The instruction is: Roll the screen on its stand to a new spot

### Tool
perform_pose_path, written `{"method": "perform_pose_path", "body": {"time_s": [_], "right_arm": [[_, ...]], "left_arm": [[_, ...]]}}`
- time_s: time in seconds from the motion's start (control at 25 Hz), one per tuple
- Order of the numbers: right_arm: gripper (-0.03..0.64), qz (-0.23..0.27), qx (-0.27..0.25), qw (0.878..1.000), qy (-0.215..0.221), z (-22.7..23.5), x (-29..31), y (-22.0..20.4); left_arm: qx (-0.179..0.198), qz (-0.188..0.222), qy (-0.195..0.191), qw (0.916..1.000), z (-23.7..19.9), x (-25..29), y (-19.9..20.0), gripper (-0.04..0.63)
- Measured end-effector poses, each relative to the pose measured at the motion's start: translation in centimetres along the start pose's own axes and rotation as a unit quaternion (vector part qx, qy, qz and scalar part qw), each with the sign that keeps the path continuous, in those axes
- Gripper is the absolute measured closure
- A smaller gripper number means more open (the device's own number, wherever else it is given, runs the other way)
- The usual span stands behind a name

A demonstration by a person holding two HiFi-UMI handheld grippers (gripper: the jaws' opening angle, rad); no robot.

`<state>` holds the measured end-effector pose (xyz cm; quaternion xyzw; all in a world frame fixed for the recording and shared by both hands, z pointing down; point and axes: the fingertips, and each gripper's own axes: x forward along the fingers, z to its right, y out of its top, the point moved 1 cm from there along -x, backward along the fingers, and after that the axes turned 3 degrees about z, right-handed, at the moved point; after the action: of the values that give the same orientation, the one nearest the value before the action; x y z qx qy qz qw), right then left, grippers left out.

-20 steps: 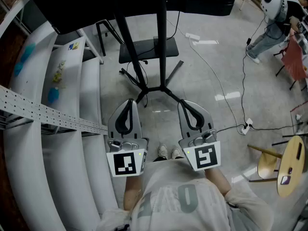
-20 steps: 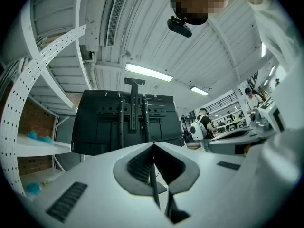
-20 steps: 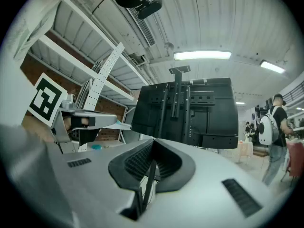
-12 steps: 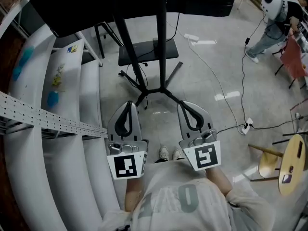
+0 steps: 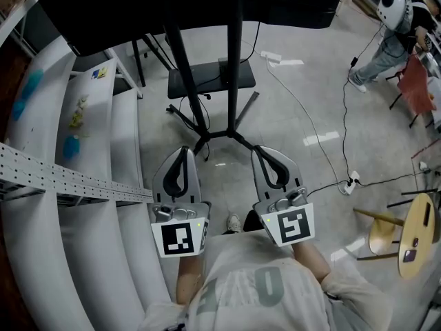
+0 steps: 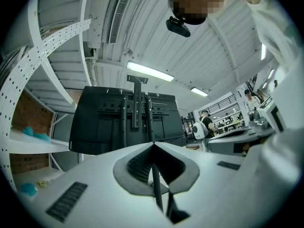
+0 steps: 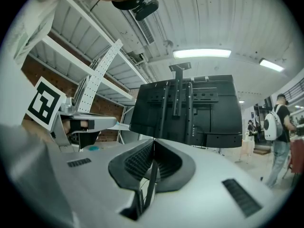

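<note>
Looking down from the head view, I see curved white shelving (image 5: 41, 205) along the far left, with a few small blue and yellow things on its upper boards. Next comes my left gripper (image 5: 185, 148), its jaws clenched tip to tip on nothing, held low before my body and aimed at the foot of the stand (image 5: 234, 81). The stand's spread legs rest on the concrete floor (image 5: 296, 102) just beyond both grippers' tips, and I can't tell whether they touch. A black tray (image 5: 210, 74) sits partway up the posts, and the screen (image 5: 172, 5) hangs as a dark slab across the top of the view. Both gripper views show its back with the mounting rails facing me. My right gripper (image 5: 256, 149) sits beside the left, likewise clamped shut and empty. Further right, a cable (image 5: 310, 116) trails across the floor to a power strip (image 5: 353, 180). A person (image 5: 393, 19) stands at the upper right, and a round wooden table (image 5: 417, 236) is at the right edge.
</note>
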<state>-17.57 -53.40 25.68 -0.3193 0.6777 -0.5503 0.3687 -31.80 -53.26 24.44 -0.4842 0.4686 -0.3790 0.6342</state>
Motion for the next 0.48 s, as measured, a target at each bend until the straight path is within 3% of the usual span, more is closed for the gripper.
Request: {"method": "perform_pose_path", "body": {"time_s": [0.48], "right_arm": [[0.597,-0.008,0.024,1.0,0.015,4.8,9.9,-4.2]], "left_arm": [[0.005,-0.032,0.011,0.9994,-3.7,8.2,-5.0,0.58]]}}
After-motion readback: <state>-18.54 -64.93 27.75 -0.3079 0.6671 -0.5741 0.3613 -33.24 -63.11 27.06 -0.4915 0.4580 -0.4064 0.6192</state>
